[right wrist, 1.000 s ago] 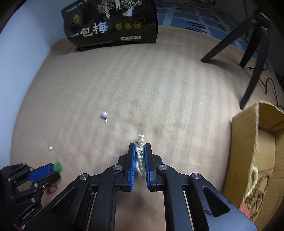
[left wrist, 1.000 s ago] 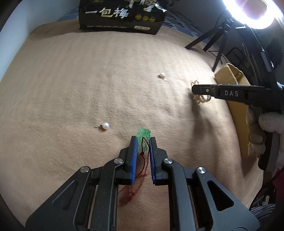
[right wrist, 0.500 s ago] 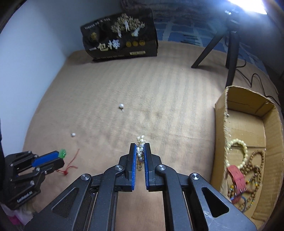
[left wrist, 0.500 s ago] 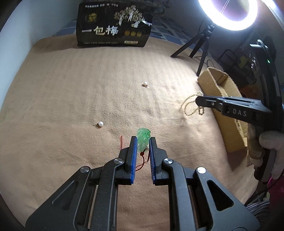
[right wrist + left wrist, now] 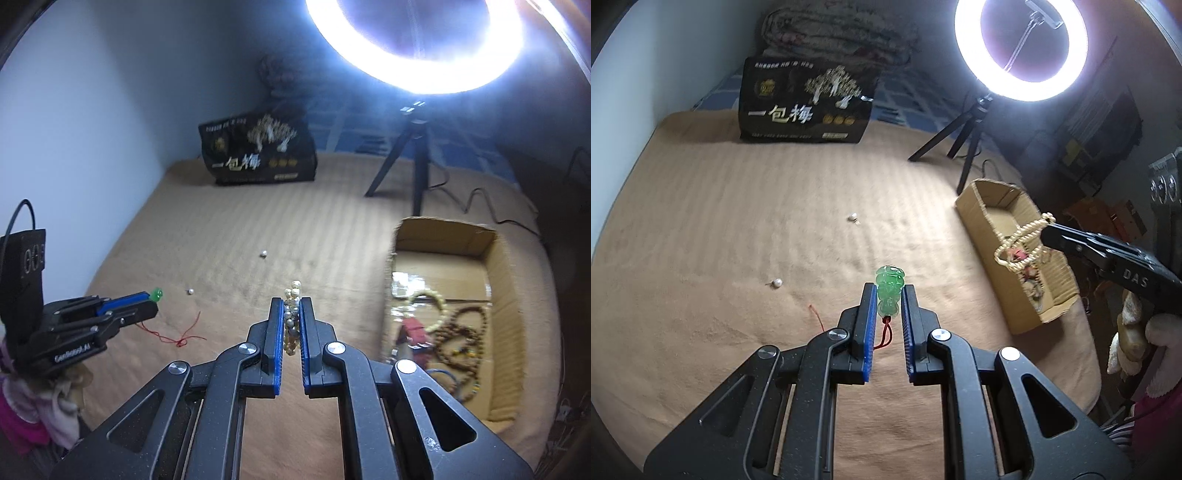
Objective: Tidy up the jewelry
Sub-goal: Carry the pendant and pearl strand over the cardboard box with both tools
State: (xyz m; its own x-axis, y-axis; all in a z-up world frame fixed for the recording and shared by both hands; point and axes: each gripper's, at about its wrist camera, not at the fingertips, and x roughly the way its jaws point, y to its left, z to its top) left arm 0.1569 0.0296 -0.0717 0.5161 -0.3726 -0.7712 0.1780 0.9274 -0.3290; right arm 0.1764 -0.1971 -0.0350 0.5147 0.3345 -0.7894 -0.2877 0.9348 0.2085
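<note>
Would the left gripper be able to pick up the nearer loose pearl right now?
Probably not: the left gripper is shut on the green pendant, so nothing blocks the pearl, but the jaws are occupied.

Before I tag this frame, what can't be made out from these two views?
- Pearl strand, right wrist view: the right gripper hides most of it; its length shows only in the left view.
- Two loose pearls on the blanket: too small to tell if they are earrings or beads.
- Cardboard box contents, right wrist view: blurred by motion and glare; near end cut off by the gripper.
- Red cord on the green pendant: its lower part is hidden behind the left gripper.
</note>
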